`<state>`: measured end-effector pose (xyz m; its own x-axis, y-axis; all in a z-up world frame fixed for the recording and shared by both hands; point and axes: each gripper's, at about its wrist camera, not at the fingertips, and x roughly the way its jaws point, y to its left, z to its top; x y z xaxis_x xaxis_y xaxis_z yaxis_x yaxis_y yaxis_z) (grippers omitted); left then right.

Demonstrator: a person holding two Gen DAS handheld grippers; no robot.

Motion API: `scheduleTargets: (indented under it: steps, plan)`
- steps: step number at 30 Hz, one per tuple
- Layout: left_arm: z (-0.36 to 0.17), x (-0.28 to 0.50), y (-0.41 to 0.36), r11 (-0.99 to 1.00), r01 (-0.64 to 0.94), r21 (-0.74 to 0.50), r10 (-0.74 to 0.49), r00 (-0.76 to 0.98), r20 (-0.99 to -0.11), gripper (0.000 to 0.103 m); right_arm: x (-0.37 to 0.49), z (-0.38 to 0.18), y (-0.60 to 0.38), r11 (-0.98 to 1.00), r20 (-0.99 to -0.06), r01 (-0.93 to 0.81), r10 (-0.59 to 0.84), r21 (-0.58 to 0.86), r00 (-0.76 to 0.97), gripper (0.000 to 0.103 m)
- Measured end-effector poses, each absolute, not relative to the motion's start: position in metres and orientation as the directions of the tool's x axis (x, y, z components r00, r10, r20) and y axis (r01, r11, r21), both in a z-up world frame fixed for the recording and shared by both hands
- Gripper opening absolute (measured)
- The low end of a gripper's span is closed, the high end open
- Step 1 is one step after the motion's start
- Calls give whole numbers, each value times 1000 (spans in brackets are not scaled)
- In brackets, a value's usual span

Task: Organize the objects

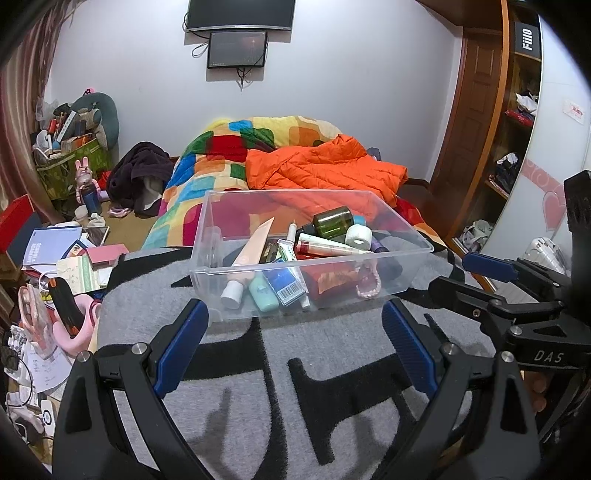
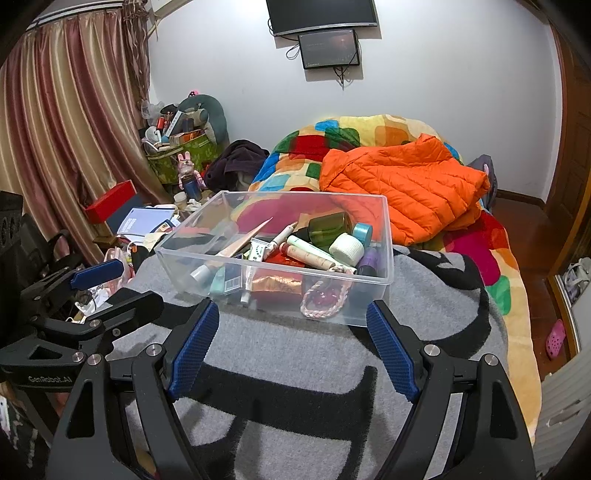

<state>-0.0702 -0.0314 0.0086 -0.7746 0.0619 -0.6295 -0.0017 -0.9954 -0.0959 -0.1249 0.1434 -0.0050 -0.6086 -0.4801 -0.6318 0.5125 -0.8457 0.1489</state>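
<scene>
On the bed's grey-and-black blanket (image 1: 332,354): clear plastic bin (image 1: 402,273) of toiletries.
Inside the bin: peach tube (image 1: 251,247), green jar (image 1: 332,221), white tape roll (image 1: 357,235), denture model (image 1: 367,282). Just short of its near wall: left tool (image 1: 295,347) and right tool (image 2: 291,347), both spread wide, gripping nothing.

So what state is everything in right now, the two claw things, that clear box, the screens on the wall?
left gripper: open, empty
right gripper: open, empty
clear bin: lidless, holding tubes and bottles
green bottle: on its side
upper screen: dark
lower screen: dimly lit
</scene>
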Motion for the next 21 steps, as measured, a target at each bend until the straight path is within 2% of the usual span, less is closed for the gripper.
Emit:
scheduleTargets:
  steps: [21]
  plan:
    - [8, -74, -30, -995, 1, -97, 61, -772, -633, 96, -126, -6, 141, -843, -633, 517, -483, 150, -605, 80]
